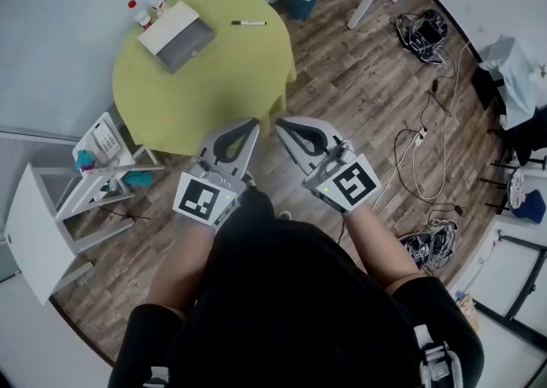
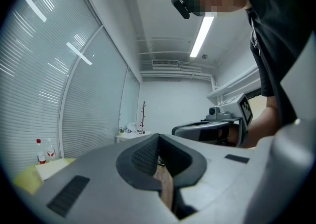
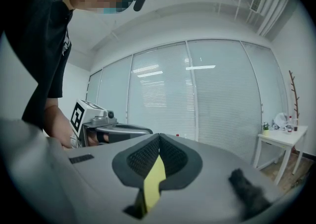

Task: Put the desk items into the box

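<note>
Yellow-green round desk lies ahead of the person, with both grippers short of its near edge and clear of everything on it.

**Grippers.** The left gripper has its jaws pressed together with nothing between the pads; its own view confirms this. The right gripper is the same: jaws fully together and empty. The two are held side by side, tips near each other and pointing level.

**Task items.** A black marker lies flat on the far part of the desk, well apart from the box. The box sits at the far left, apparently open, with a pale flap up. Two small bottles with red caps stand just beside it at the desk's rim. No item appears to be in the box yet, so in my judgement the task is at its start.

**Risks from here:**
- Both grippers must open before any pick; arriving with jaws together would shove the marker instead of taking it.
- The marker is thin and round, so a glancing touch could roll it off the desk.
- The bottles are upright, close together and at the edge — a reach for one may topple the other, or nudge the box.
- Loose cables trail on the floor to the right, a snag hazard for the feet.
</note>
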Demonstrator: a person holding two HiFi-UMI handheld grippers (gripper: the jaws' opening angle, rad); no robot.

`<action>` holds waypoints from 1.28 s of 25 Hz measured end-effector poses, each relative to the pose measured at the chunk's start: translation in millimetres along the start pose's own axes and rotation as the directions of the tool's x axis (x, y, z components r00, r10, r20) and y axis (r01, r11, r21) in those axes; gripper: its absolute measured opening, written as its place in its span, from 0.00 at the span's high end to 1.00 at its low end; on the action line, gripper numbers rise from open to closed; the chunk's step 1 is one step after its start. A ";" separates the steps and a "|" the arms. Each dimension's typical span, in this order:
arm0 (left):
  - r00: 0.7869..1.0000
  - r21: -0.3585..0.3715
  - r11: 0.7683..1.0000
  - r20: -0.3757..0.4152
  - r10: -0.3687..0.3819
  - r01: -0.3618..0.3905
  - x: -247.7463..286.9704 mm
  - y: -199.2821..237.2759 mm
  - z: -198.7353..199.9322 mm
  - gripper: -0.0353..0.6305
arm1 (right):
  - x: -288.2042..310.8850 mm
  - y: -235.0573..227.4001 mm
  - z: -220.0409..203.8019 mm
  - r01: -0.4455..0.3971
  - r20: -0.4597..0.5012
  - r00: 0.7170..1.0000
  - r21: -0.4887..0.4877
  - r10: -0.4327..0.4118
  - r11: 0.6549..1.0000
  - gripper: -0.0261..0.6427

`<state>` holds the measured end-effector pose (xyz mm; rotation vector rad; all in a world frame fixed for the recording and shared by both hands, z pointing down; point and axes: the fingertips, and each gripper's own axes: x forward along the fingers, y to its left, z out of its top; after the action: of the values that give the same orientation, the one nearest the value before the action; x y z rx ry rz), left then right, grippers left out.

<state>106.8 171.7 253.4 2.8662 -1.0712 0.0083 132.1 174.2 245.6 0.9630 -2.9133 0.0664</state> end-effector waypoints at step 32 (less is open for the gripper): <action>1.000 -0.017 1.000 -0.009 0.008 -0.008 72.1 161.5 -5.9 0.93 | 139.8 -106.1 -7.9 -0.004 -0.030 1.000 0.001 0.004 1.000 0.94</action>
<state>55.7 3.5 273.7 2.8443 -1.0753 0.0123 84.0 6.6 266.9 0.9484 -2.8884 0.0814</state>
